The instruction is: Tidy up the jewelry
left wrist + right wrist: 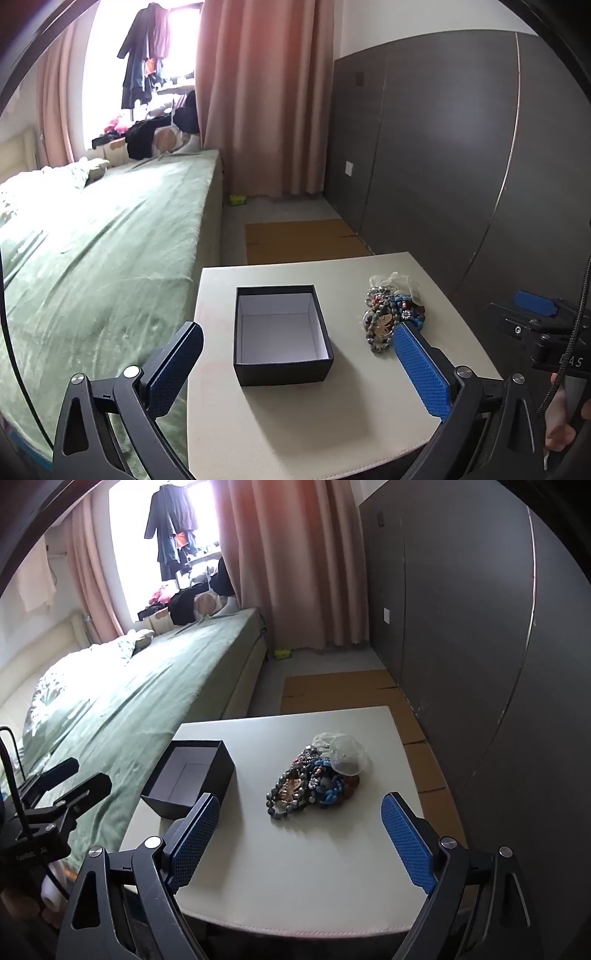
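An open black box (281, 334) with a white, empty inside sits on a small white table (314, 417). A pile of beaded jewelry (392, 316) with a clear plastic bag lies to its right. My left gripper (297, 363) is open and empty, held above the table's near side with the box between its fingers. In the right wrist view the box (188, 777) is at left and the jewelry pile (314, 782) is in the middle. My right gripper (301, 830) is open and empty, just short of the pile.
A bed with a green cover (96, 258) borders the table's left side. A dark grey wall panel (443, 147) runs along the right. Flat cardboard (303, 240) lies on the floor beyond the table. The right gripper's body (546, 332) shows at the left view's right edge.
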Demonstrator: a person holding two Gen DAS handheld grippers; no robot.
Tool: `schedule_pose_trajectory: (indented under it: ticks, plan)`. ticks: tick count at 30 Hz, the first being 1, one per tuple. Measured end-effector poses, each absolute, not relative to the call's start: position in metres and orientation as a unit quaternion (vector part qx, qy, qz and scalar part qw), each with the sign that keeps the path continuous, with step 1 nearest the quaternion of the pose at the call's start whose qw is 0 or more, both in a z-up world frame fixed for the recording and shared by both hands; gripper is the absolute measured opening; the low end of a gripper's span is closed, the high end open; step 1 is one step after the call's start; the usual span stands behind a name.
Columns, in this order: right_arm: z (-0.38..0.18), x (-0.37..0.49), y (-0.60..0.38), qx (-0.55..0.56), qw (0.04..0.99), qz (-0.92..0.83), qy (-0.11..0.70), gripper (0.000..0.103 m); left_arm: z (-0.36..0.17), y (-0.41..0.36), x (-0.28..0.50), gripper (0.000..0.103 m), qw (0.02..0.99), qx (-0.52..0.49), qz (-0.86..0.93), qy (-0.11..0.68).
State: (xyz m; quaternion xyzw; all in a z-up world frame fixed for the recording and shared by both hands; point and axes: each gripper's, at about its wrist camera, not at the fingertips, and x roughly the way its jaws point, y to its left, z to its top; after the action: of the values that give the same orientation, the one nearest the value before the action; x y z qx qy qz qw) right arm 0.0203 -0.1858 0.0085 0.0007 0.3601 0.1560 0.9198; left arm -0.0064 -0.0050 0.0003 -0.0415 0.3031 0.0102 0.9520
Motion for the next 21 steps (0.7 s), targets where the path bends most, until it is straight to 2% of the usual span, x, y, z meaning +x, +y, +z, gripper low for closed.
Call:
schedule_pose_trajectory:
  ticks: [21]
  plan:
    - [0.011, 0.019, -0.1893, -0.003, 0.922, 0.156, 0.354, 0.09, -0.0019, -0.0078, -0.0014, 0.103, 0.951, -0.037, 0.007, 0.308]
